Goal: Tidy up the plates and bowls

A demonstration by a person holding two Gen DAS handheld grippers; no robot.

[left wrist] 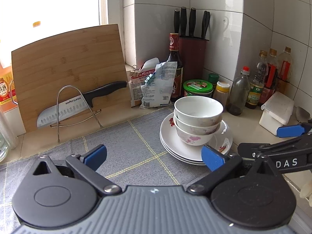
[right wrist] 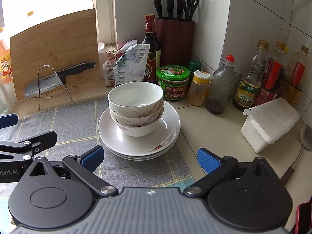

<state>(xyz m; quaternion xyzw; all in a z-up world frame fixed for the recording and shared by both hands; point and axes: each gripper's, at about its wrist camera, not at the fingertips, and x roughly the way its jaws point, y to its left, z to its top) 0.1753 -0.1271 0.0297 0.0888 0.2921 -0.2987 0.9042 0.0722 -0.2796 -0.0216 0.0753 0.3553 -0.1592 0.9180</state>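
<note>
At the centre of the frame, three bowls (right wrist: 136,105) are sitting nested on three stacked plates (right wrist: 169,124), so I am judging the sorting nearly done. I am holding my left gripper (left wrist: 154,157) and right gripper (right wrist: 150,157) spread wide, gripping nothing, low in frame.

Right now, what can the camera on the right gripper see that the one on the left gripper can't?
Only the right wrist view shows the scissors in the knife block and a wooden-handled utensil lying past the white box.

Only the left wrist view shows the metal stand's whole foot.

Both show three nested bowls on stacked plates, the cutting board, the knife, and both open grippers: left gripper, right gripper.
</note>
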